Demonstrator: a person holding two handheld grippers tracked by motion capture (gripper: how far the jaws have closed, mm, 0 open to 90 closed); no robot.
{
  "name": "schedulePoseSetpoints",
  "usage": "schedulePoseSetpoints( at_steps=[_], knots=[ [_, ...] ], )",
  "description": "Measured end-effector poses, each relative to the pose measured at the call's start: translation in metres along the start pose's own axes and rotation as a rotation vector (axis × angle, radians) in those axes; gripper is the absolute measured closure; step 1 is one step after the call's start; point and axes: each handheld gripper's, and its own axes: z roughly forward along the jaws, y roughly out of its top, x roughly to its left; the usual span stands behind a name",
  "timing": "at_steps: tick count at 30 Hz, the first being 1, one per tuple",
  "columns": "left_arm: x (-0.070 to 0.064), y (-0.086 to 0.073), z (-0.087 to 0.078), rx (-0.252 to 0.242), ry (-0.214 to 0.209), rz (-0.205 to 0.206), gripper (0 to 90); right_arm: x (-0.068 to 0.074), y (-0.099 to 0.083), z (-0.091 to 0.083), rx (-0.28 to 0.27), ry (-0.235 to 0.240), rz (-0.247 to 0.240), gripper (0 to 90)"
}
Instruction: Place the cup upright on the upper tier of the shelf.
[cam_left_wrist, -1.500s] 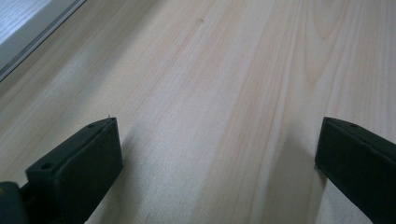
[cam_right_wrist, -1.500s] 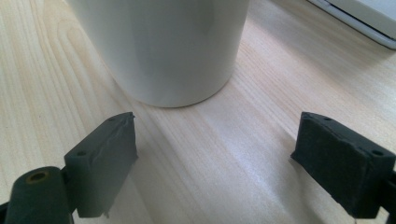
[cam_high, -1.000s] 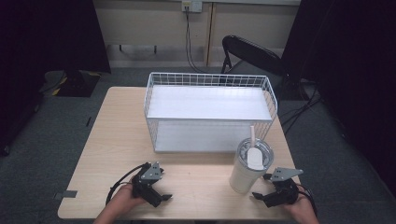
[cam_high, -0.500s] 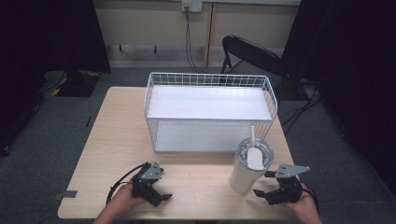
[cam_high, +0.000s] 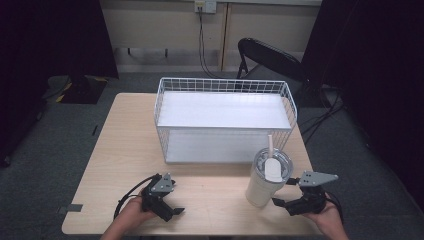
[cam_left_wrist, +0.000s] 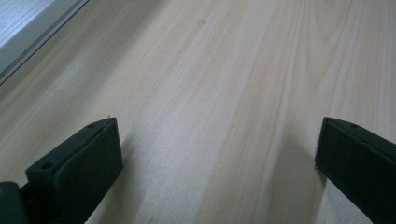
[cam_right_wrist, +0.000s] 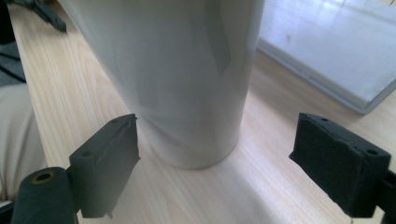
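A white tumbler with a clear lid and a straw stands near the table's front right, in front of a white wire basket. My right gripper is open just right of the tumbler, low on the table, its jaws pointing at the cup's base. In the right gripper view the tumbler stands close ahead between the two spread jaws, untouched. My left gripper rests open at the front left. Bare wood lies between its jaws in the left gripper view.
The wire basket has a white floor panel and stands on the table's far half. The wooden table has free room left of the basket. A black chair stands behind the table. The basket's edge shows in the left gripper view.
My right gripper has drifted slightly right and towards the front edge beside the tumbler. The left gripper and the tumbler have stayed in place.
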Motion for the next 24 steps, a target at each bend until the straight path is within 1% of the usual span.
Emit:
schedulePoseSetpoints(
  at_steps=[2,10,14,16,22,23,24],
  knots=[
    [0.000,0.000,0.000,0.000,0.000,0.000,0.0,0.001,0.004,-0.002,-0.017,0.010,-0.001,13.9],
    [0.000,0.000,0.000,0.000,0.000,0.001,0.0,0.004,0.012,-0.003,-0.050,0.043,0.000,13.6],
    [0.000,0.000,0.000,0.000,0.000,0.000,0.0,0.005,0.013,-0.002,-0.056,0.047,0.000,13.4],
    [0.000,0.000,0.000,0.000,0.000,0.000,0.0,0.006,0.015,-0.002,-0.070,0.053,0.008,13.4],
    [0.000,0.000,0.000,0.000,0.000,0.000,0.0,0.006,0.017,-0.002,-0.073,0.056,0.011,12.7],
    [0.000,0.000,0.000,0.000,0.000,0.001,0.0,0.006,0.016,-0.001,-0.089,0.061,0.021,12.7],
    [0.000,0.000,0.000,0.000,0.000,0.001,0.0,0.006,0.016,-0.001,-0.092,0.064,0.023,12.6]
  ],
)
